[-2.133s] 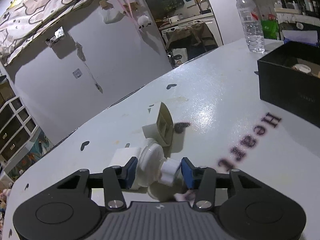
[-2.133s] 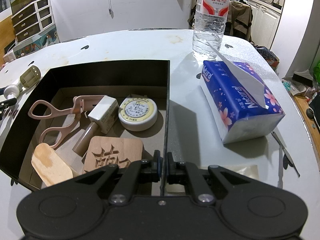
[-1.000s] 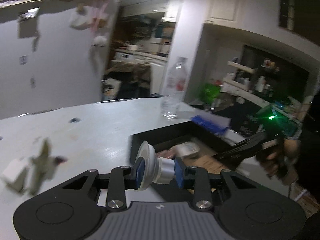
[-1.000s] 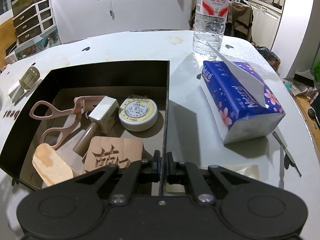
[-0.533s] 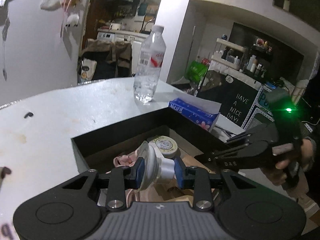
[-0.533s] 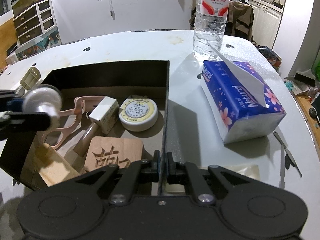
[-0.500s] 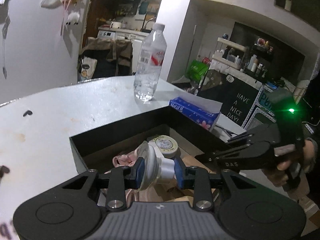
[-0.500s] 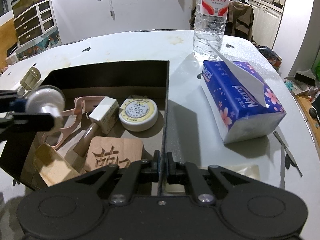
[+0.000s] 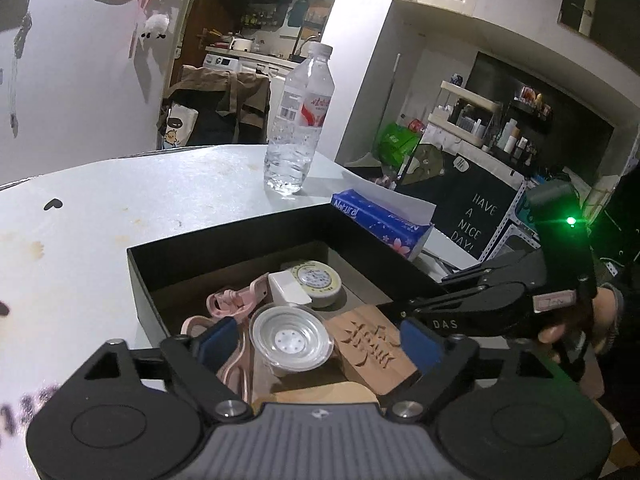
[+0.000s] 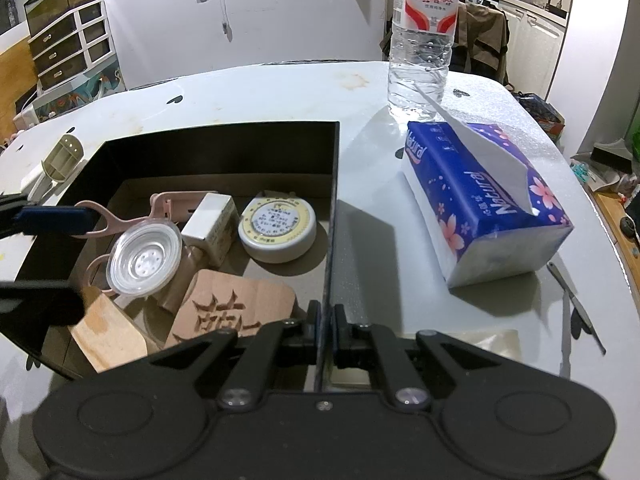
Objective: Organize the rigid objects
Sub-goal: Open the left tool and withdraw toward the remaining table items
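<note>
A black box (image 9: 224,252) (image 10: 224,140) on the white table holds a pink eyelash curler (image 10: 168,204), a small white box (image 10: 210,220), a round tin (image 10: 277,229), a carved wooden block (image 10: 236,308) and a wooden piece (image 10: 108,332). A clear suction cup (image 9: 290,338) (image 10: 144,260) lies in the box between the fingers of my open left gripper (image 9: 318,340), which hovers over the box. My right gripper (image 10: 328,320) is shut on the box's right wall.
A water bottle (image 10: 420,36) and a blue tissue pack (image 10: 480,196) stand right of the box. A beige hook part (image 10: 60,160) lies left of it. Tweezers (image 10: 576,308) lie near the table's right edge.
My left gripper carried the suction cup from the table to over the box, then opened. The cup now lies in the box. The right gripper has not moved.
</note>
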A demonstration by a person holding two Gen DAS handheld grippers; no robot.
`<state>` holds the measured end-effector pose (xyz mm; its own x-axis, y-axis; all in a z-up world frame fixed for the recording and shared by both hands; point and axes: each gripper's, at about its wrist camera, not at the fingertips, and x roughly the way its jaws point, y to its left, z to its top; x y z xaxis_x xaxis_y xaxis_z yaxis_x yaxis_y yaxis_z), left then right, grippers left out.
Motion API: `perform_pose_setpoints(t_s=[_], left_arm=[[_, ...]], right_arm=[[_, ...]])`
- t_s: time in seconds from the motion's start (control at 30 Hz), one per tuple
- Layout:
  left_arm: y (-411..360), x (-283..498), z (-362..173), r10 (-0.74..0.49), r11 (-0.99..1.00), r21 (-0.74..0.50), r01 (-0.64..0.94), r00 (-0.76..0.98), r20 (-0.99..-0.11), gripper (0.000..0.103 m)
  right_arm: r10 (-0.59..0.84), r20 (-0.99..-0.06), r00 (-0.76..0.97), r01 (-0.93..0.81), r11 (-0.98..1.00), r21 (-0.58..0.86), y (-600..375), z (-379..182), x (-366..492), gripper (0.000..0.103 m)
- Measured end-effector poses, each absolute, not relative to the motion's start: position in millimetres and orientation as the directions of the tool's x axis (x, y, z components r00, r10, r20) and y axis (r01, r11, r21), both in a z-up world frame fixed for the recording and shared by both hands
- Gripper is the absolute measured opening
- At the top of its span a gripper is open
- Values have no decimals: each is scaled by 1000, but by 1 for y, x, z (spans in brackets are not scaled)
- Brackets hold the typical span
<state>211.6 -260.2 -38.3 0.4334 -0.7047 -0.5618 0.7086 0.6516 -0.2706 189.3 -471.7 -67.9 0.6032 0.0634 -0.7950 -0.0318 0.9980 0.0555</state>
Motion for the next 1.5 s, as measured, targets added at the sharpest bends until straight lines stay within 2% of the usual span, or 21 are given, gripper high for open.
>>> perform_pose_setpoints(t_s=[0.23,0.67,1.3,1.5], left_arm=[[-255,200,-32,-703,650,-249,718,442,-557,103],[-239,179,-21,-662,696,-186,693,520,-539,103],[-136,208,-26,-399,902,-68,426,764,-507,103],[-100,223,-35,-330,923,7,386,798,-504,103]], right_arm=[[63,-795,604,-32,998,54,-471,-67,189,7],[66,-790,610,-33,998,58,-472,-68,187,7],[105,-777,621,-47,994,97,-479,-69,185,9],[105,-777,620,-47,994,98,-478,-70,186,9]])
